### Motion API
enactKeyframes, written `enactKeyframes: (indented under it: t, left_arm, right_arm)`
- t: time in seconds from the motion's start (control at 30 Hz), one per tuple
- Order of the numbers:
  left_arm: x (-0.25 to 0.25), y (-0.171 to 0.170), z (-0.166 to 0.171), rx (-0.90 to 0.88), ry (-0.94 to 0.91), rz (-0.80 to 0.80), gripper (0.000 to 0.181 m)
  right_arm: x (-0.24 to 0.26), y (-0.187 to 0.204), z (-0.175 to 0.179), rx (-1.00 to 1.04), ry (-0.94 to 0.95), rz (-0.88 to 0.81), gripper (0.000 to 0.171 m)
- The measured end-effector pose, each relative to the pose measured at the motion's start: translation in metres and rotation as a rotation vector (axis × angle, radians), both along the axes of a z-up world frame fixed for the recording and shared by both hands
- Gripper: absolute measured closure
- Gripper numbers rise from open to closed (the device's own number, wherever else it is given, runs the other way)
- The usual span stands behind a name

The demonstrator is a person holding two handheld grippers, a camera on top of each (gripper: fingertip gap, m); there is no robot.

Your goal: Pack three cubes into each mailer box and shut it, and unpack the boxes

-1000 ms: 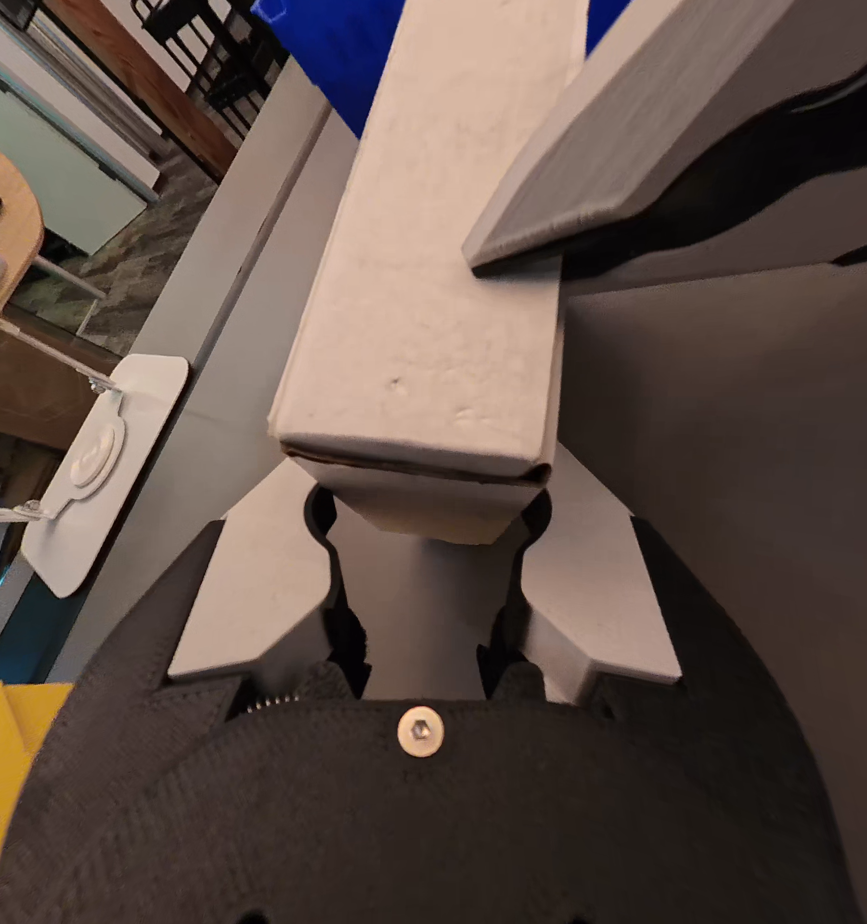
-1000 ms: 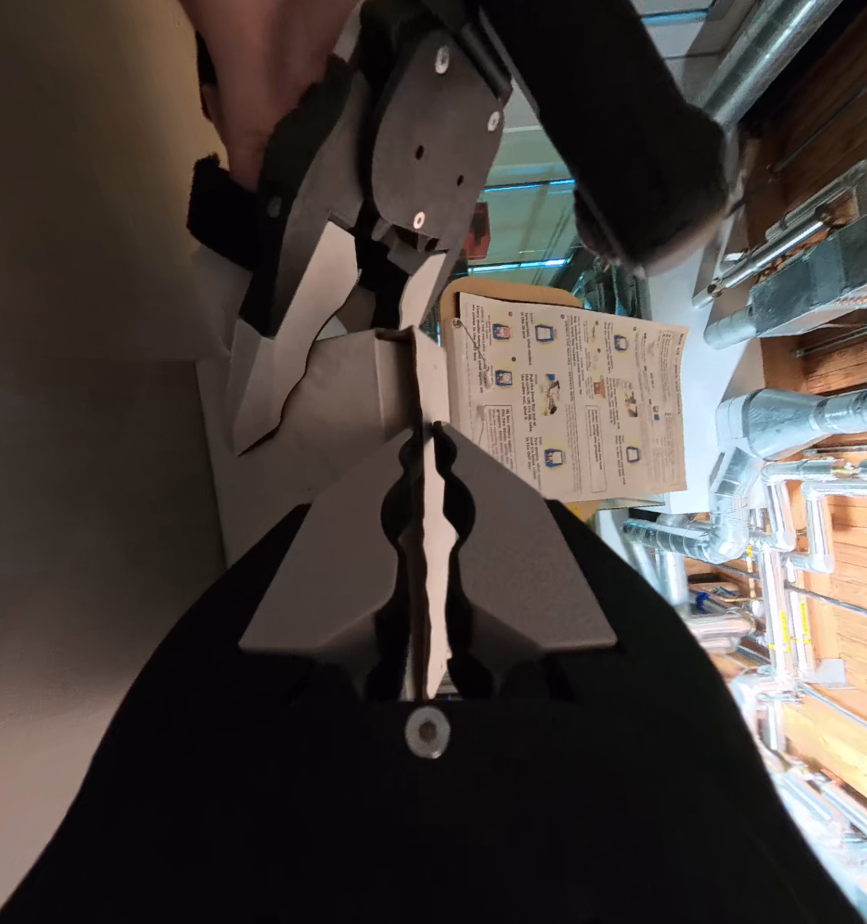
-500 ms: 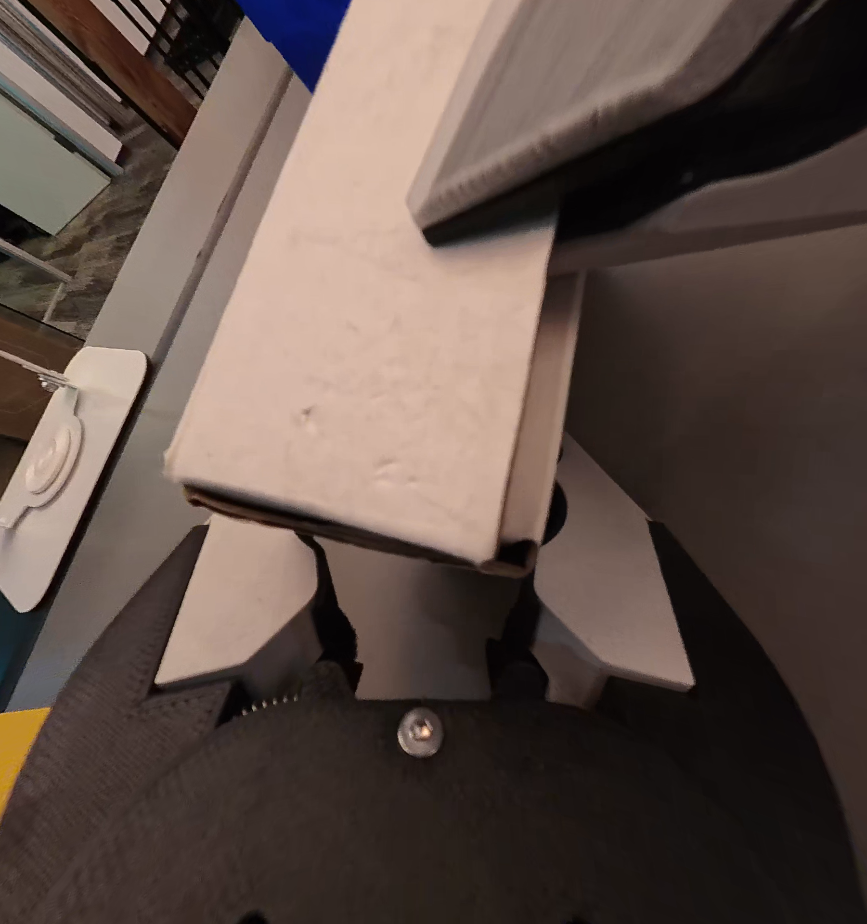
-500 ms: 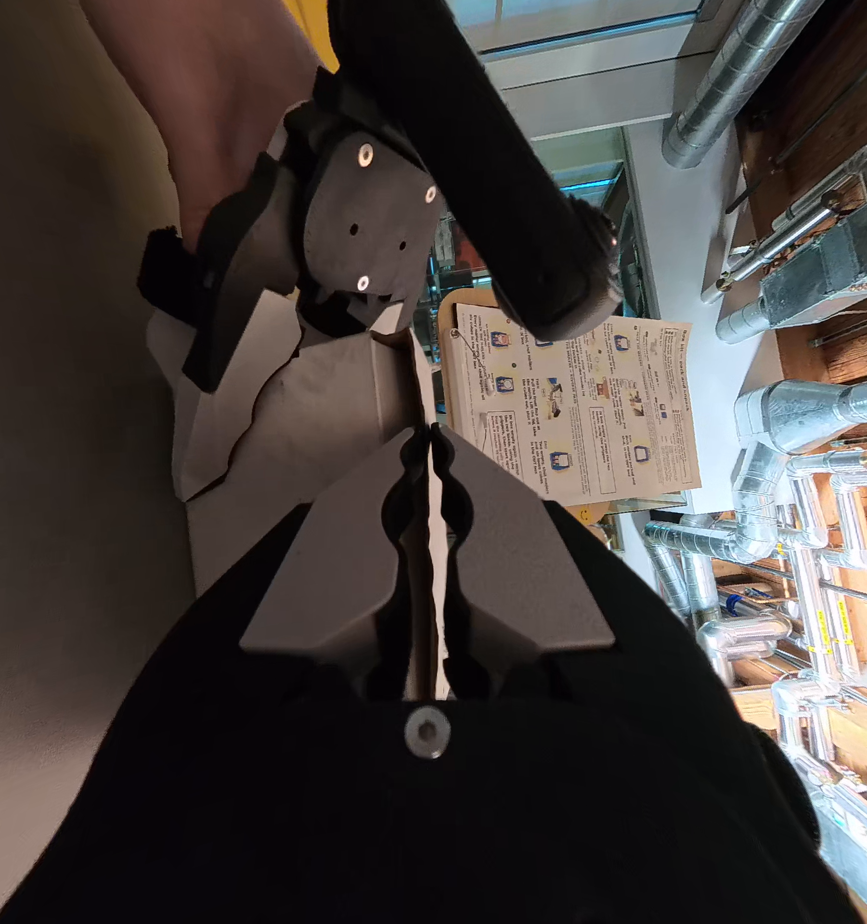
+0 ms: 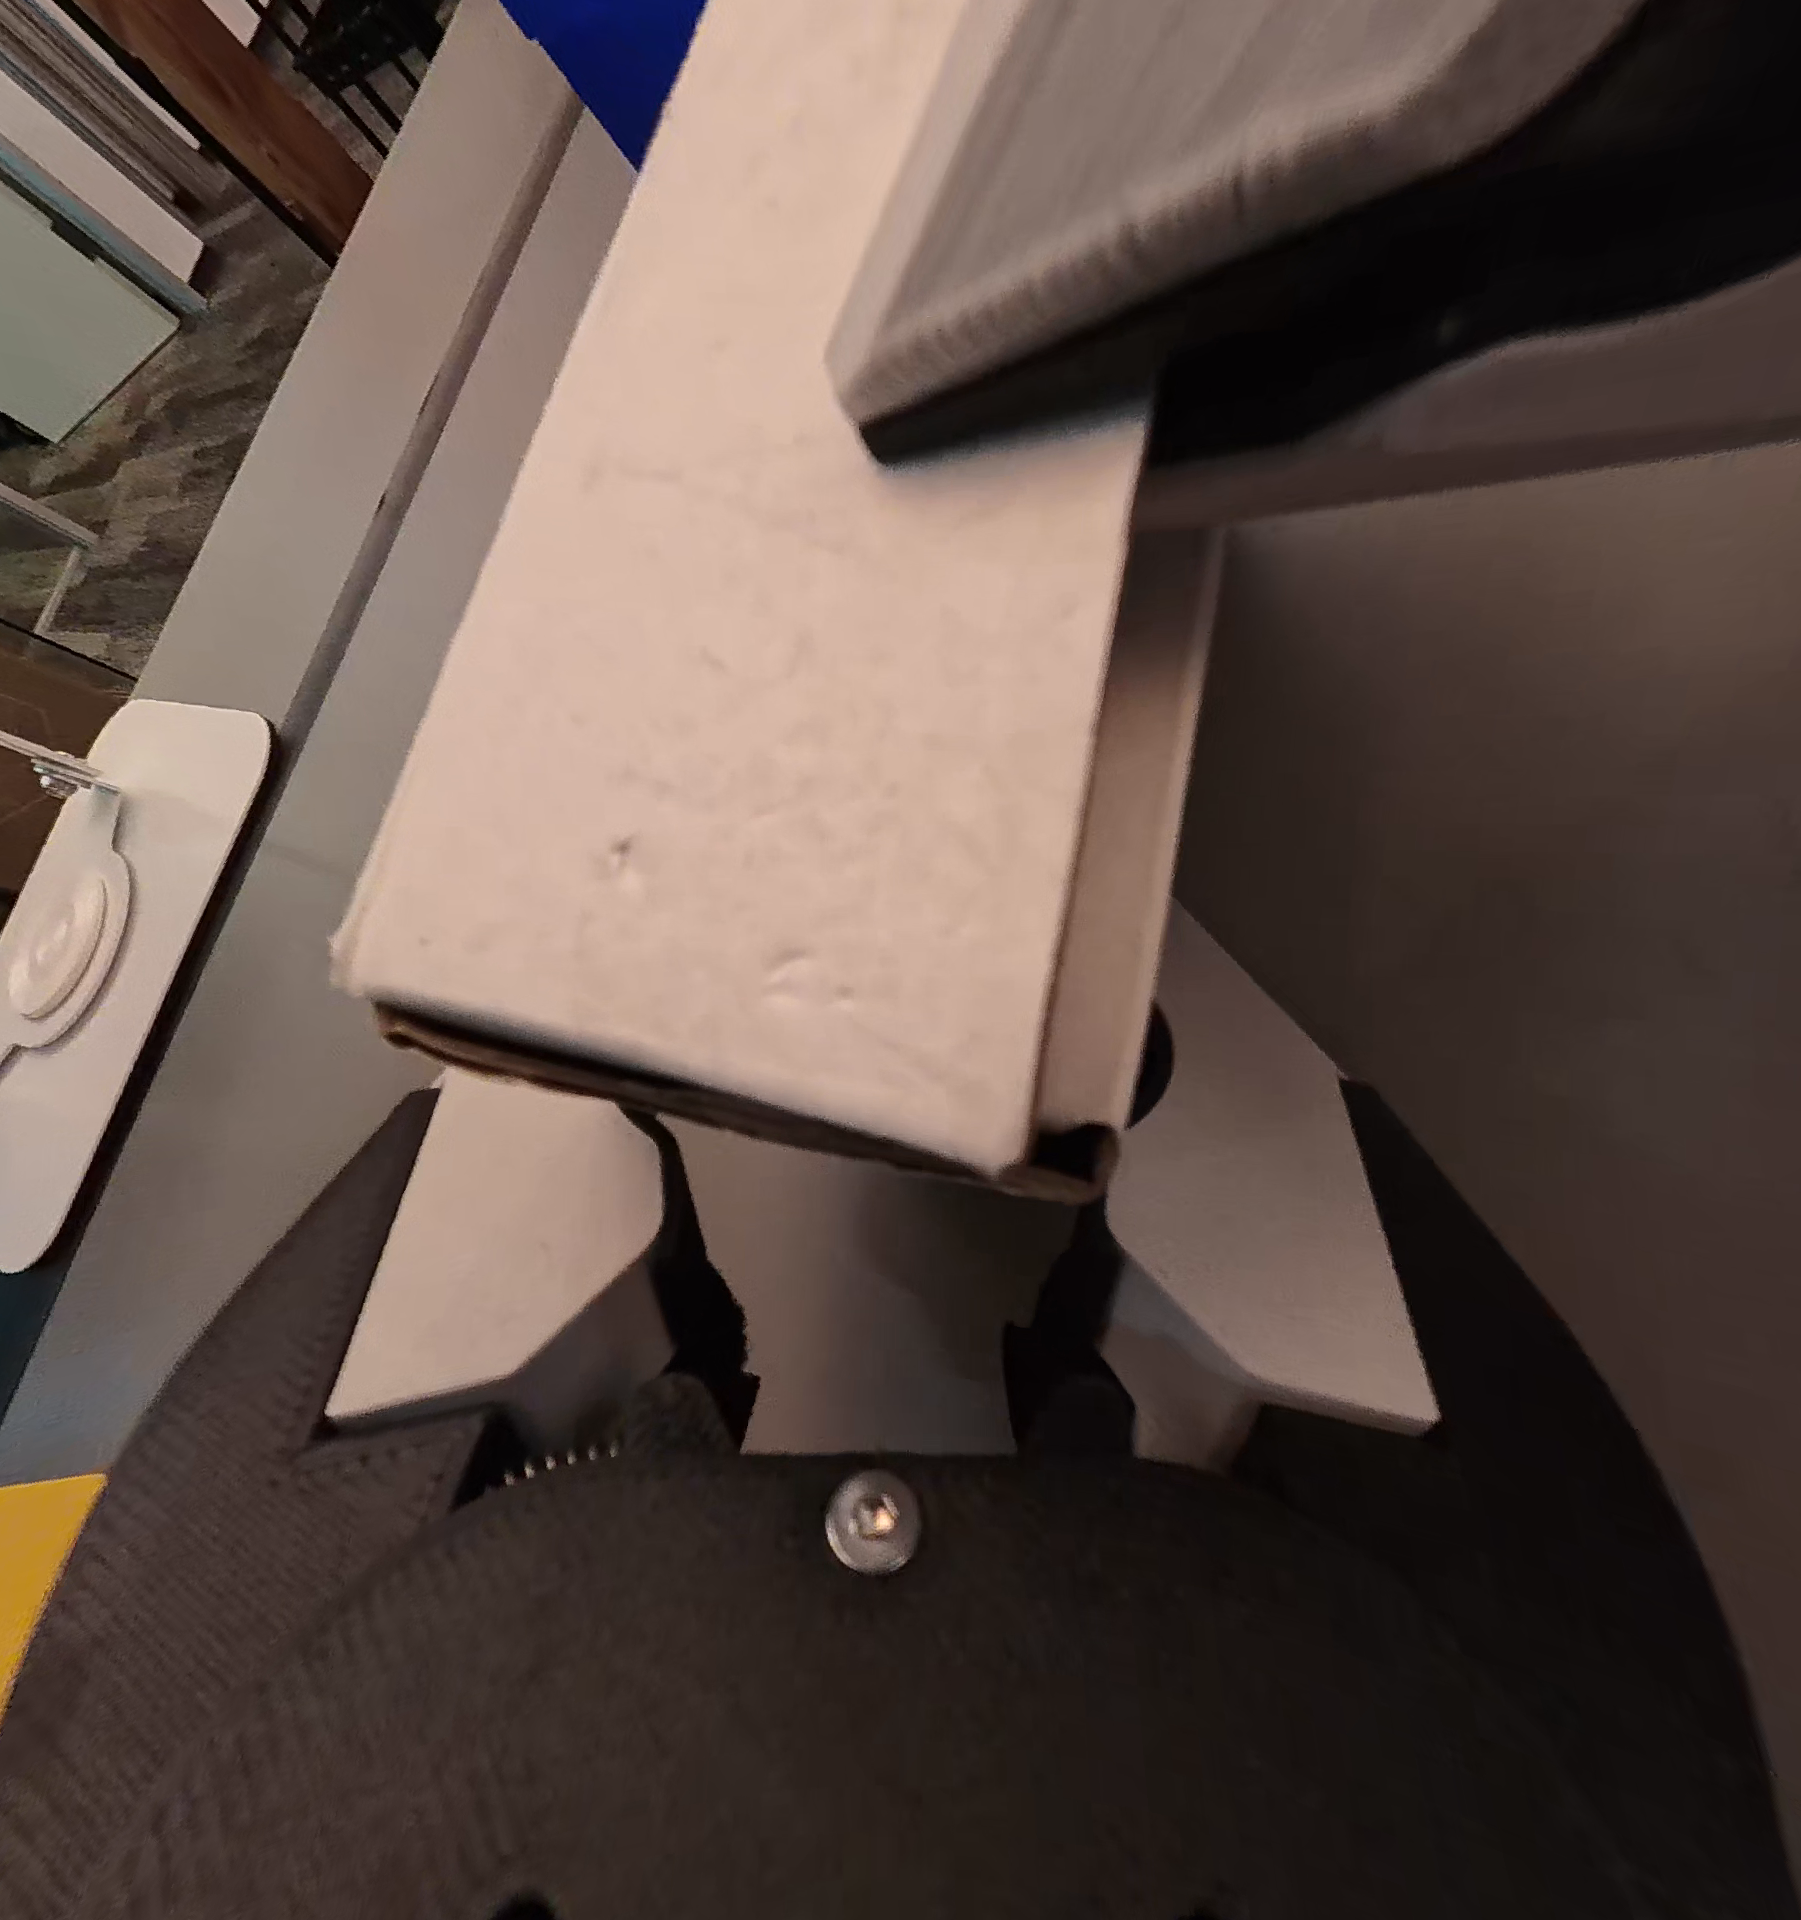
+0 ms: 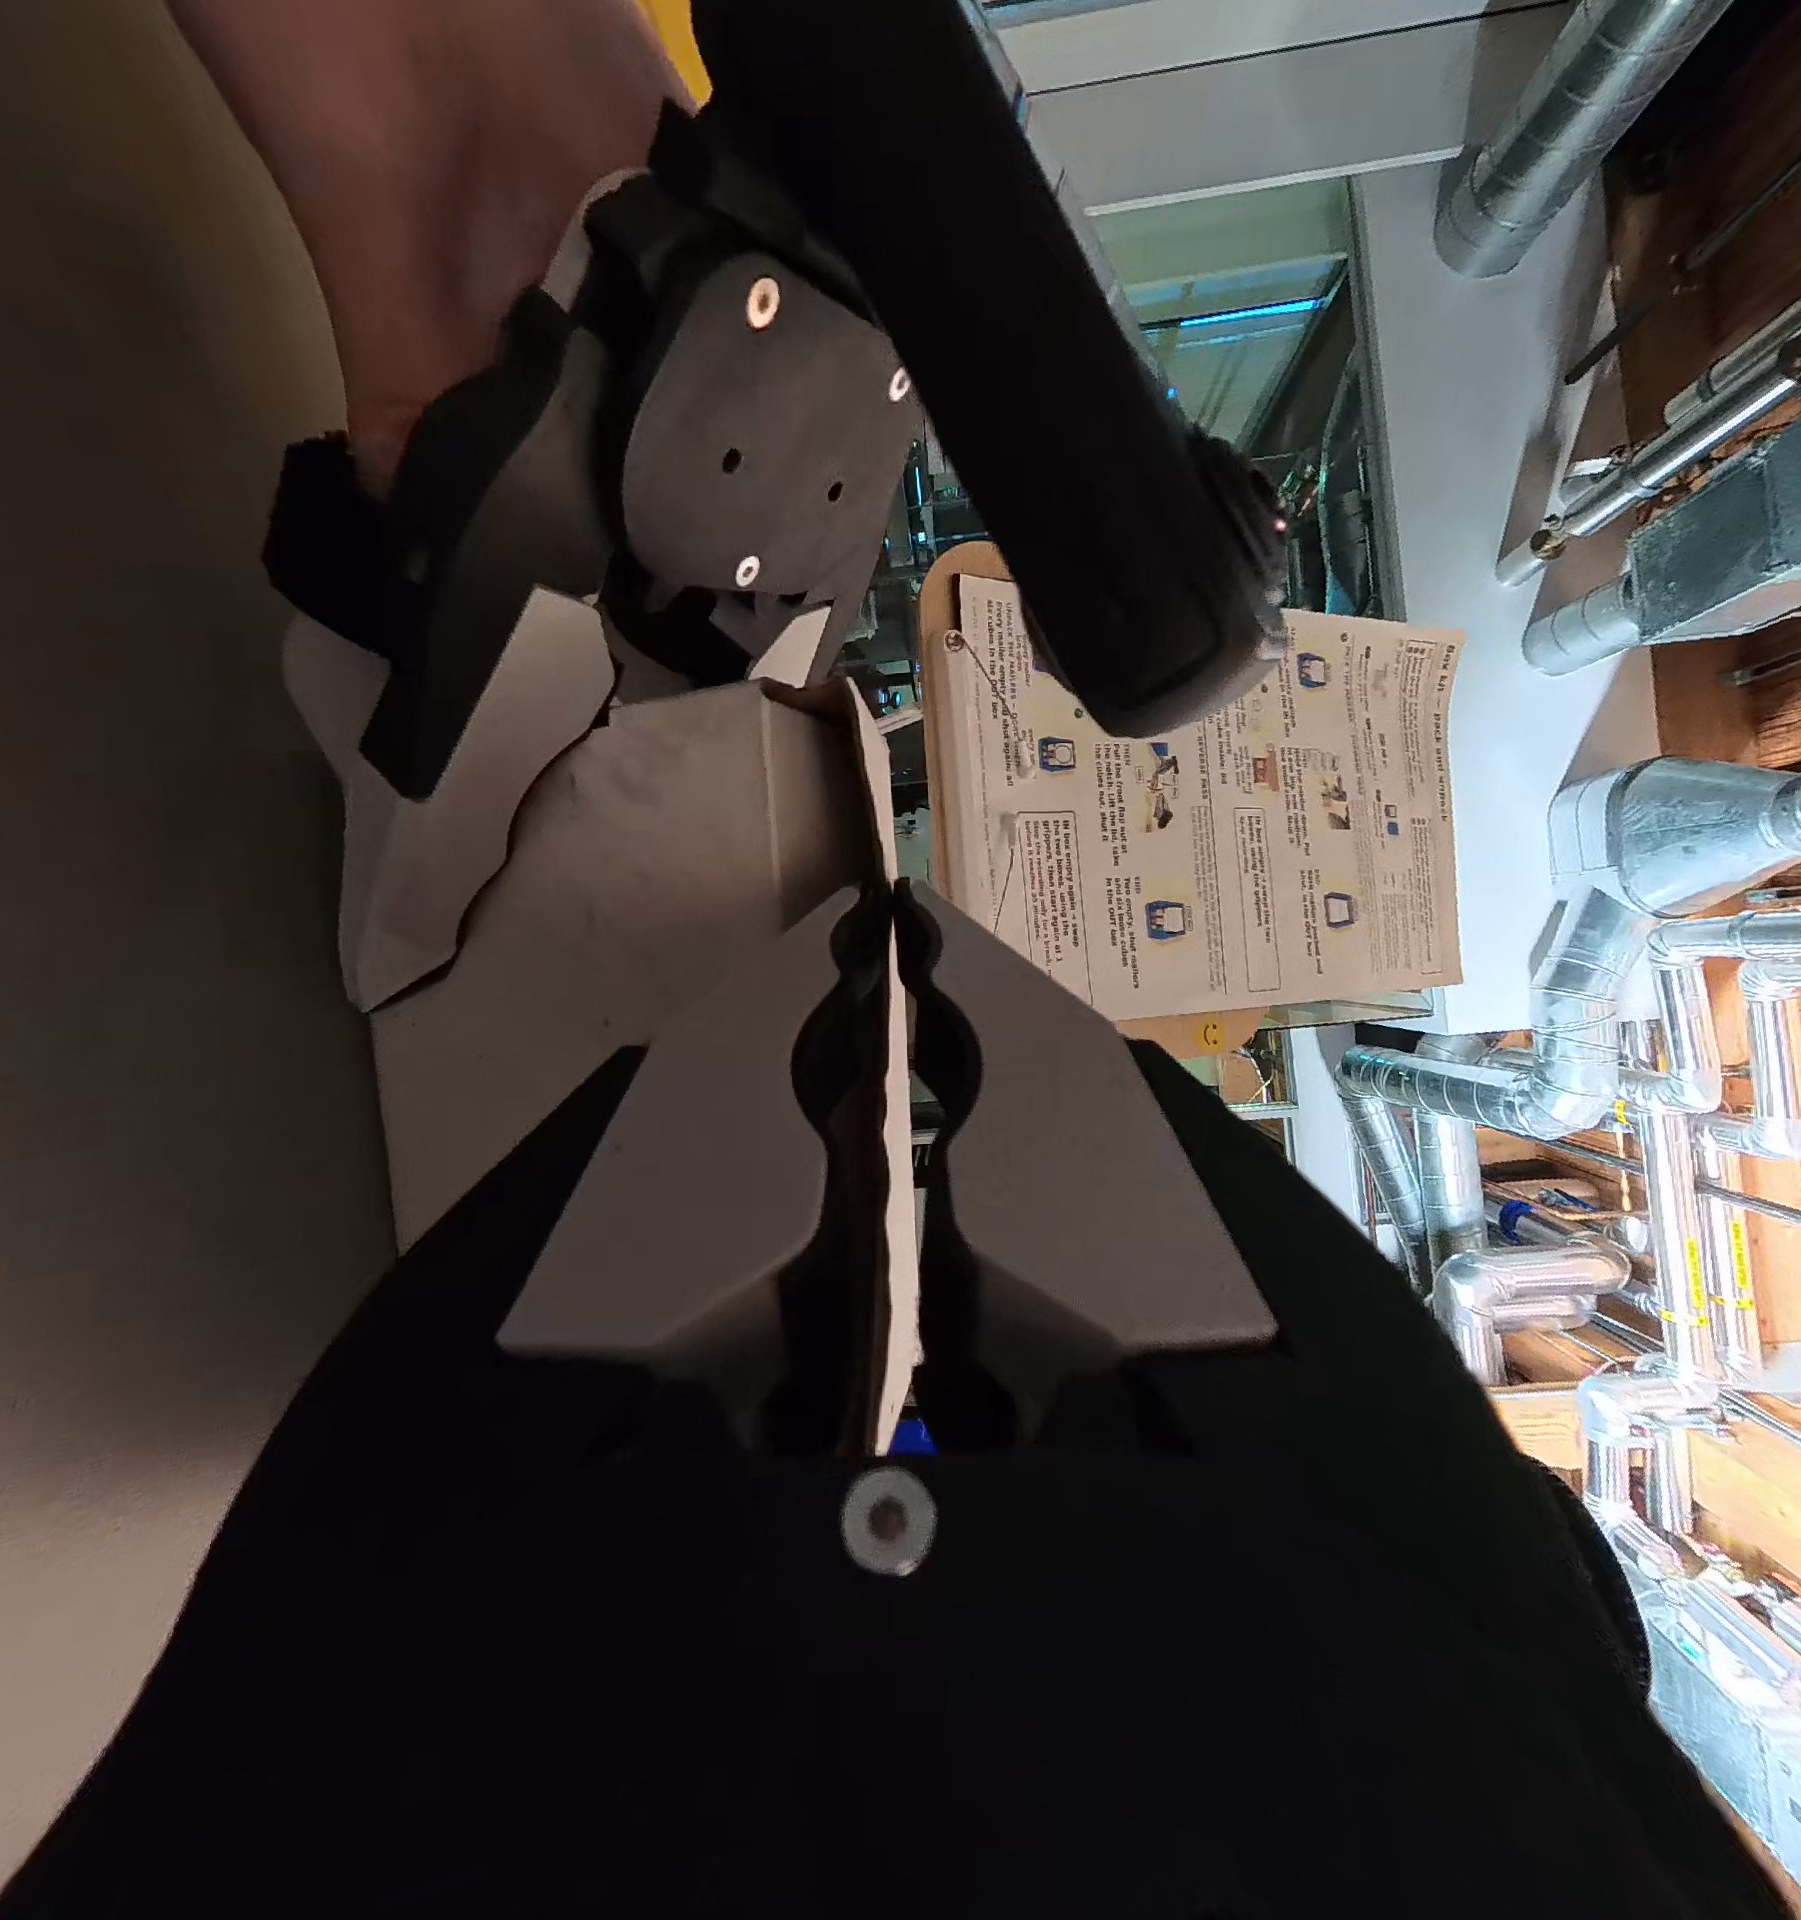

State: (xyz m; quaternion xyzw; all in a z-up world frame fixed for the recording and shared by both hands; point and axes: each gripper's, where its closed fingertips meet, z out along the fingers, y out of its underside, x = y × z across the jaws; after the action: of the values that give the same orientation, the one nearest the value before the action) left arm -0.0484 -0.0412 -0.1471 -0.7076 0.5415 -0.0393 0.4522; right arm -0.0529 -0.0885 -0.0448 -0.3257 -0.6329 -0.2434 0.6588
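Note:
A white mailer box (image 5: 771, 727) is held in the air over the grey table (image 5: 1498, 831). My left gripper (image 5: 880, 1164) sits under the box's near end. Its fingers stand part way apart, with a pale part of the box between them. My right gripper (image 6: 896, 894) is shut on a thin white panel edge of the box (image 6: 667, 852). One of its grey fingers (image 5: 1135, 208) lies on the box's top face in the left wrist view. The left gripper (image 6: 740, 665) and the hand (image 6: 356, 208) holding it show at the box's far corner in the right wrist view. No cubes are visible.
A blue bin (image 5: 657, 73) stands behind the box. A yellow object (image 5: 2, 1558) is at the lower left. A white plate (image 5: 96, 935) is fixed at the table's edge. A printed sheet on a board (image 6: 1239, 831) stands beyond the box. Left tips to right tips: about 11 cm.
In the left wrist view the box's near end has swung left and closer, and the right finger has slid further over its face. Both grips look unchanged.

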Motion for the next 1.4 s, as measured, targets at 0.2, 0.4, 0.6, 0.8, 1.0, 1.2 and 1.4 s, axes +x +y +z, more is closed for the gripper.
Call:
enactKeyframes:
  t: [0.2, 0.4, 0.6, 0.8, 1.0, 1.2, 1.4]
  left_arm:
    - [0.000, -0.004, -0.006, -0.075, -0.032, -0.006, 0.097]
    - [0.001, -0.004, -0.006, -0.070, -0.033, -0.008, 0.097]
    - [0.000, -0.004, -0.006, -0.085, -0.034, -0.006, 0.097]
    - [-0.002, -0.004, -0.006, -0.068, -0.023, -0.009, 0.097]
    - [-0.004, -0.002, -0.005, -0.031, 0.007, -0.003, 0.098]
    - [-0.005, -0.001, -0.004, -0.022, 0.013, -0.002, 0.098]
    - [-0.001, -0.002, -0.001, 0.058, 0.054, -0.015, 0.098]
  right_arm:
    - [-0.002, 0.004, 0.002, -0.009, 0.007, 0.037, 0.158]
    - [-0.001, 0.003, -0.001, -0.039, 0.007, 0.058, 0.161]
    - [0.016, 0.006, -0.002, -0.037, -0.037, 0.008, 0.159]
    - [0.038, 0.013, -0.003, -0.129, -0.023, -0.006, 0.160]
    - [0.039, 0.013, 0.004, -0.157, 0.025, -0.037, 0.165]
    - [0.038, 0.013, 0.003, -0.160, 0.021, -0.024, 0.160]
    - [0.013, -0.006, -0.004, -0.124, -0.043, 0.062, 0.156]
